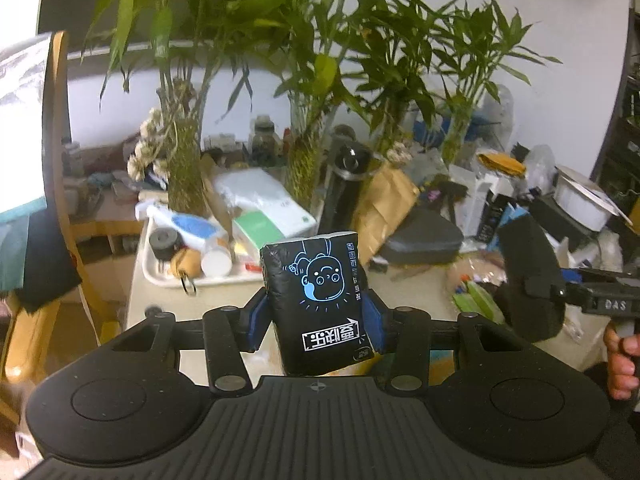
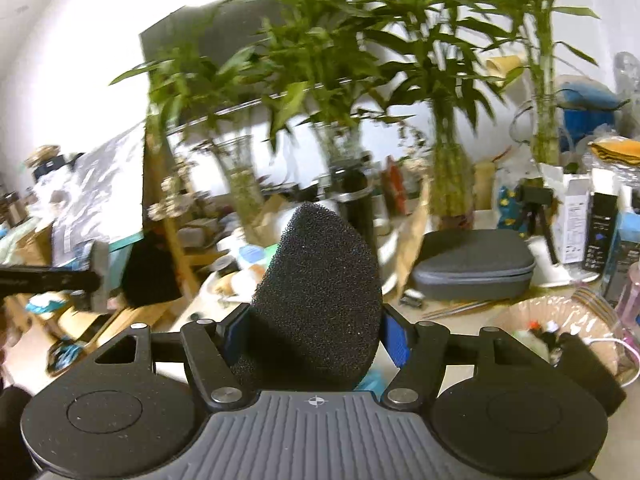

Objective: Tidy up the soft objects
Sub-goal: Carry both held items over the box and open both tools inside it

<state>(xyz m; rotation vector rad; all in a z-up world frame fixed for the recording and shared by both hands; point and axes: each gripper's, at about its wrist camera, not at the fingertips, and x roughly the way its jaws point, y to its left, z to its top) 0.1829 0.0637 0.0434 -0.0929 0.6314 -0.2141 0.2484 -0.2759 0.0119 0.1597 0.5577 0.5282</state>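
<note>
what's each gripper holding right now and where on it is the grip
The left gripper holds a black tissue pack, clamped on its two side edges in its lower half. The right gripper holds a black foam sponge, squeezed at its wide lower part.

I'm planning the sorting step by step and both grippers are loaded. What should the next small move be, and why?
Probably carry both items across to a bare patch of the table and lower them there. The left gripper is clamped on the black tissue pack, the right gripper on the black sponge, and both hang clear above the cluttered surface, so neither can be released safely yet.
</note>
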